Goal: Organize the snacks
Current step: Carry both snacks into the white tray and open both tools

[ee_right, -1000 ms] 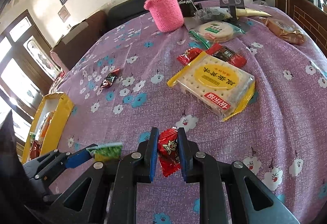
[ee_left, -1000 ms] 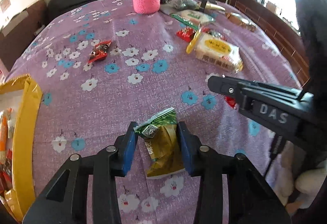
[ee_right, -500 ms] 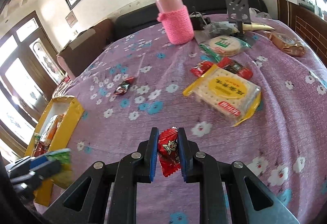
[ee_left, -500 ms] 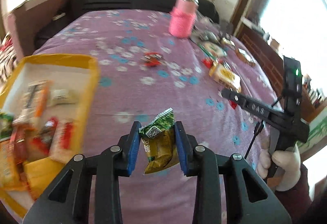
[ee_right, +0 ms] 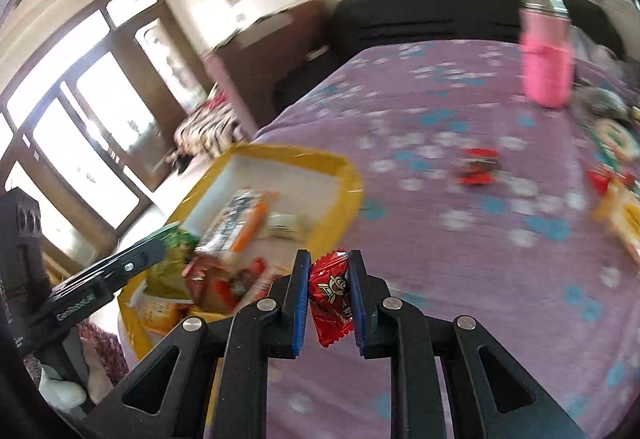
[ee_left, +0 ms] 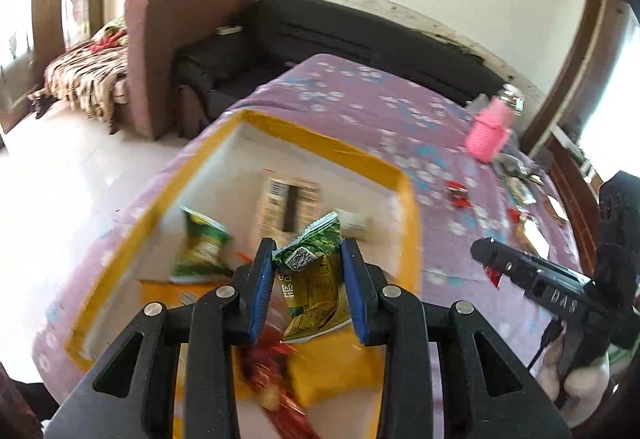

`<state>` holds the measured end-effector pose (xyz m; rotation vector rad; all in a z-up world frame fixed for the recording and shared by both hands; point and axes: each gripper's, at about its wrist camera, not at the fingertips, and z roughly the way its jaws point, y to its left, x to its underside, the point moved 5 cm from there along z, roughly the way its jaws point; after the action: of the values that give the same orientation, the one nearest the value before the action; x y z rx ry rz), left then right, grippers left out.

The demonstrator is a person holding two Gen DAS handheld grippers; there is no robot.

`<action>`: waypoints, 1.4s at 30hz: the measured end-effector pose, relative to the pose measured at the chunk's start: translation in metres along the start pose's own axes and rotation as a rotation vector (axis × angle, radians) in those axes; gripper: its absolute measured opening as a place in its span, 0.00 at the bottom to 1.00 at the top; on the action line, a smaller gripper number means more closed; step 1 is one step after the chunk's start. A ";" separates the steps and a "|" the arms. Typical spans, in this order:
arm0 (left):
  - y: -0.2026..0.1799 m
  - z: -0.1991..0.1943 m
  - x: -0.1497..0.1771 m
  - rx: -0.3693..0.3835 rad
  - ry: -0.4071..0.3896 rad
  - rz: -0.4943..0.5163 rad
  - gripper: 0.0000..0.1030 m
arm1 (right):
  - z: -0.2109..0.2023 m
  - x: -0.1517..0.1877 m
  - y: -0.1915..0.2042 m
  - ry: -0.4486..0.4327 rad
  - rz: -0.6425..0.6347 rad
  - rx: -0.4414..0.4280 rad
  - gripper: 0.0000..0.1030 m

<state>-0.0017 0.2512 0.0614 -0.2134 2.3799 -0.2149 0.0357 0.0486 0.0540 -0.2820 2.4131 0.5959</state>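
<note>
Crinkly green foil packet clamped between left fingers; glossy red sachet between right fingers.

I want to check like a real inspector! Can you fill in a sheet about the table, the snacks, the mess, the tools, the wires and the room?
Surface: purple flowered cloth, blurred.
Job's things: yellow box with several snacks inside; green packet; red packet; loose red candy.
Clutter: pink bottle.
Grippers: left tool shut on green packet, over the box; right tool shut on red packet, beside the box.
Cables: black wire under right tool.
Surroundings: black sofa, windows.
</note>
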 end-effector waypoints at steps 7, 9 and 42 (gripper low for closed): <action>0.025 0.038 -0.021 -0.060 0.044 -0.002 0.30 | 0.077 -0.013 0.041 0.096 -0.035 0.025 0.18; 0.032 0.048 -0.023 -0.067 0.061 -0.008 0.30 | 0.091 -0.014 0.042 0.116 -0.032 0.039 0.18; -0.038 -0.075 0.060 -0.373 -0.187 0.162 0.82 | -0.045 0.078 0.031 -0.136 -0.050 0.094 0.58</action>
<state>-0.0923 0.2083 0.0843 -0.2026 2.2192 0.3152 -0.0594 0.0500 0.0481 -0.2526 2.2890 0.4629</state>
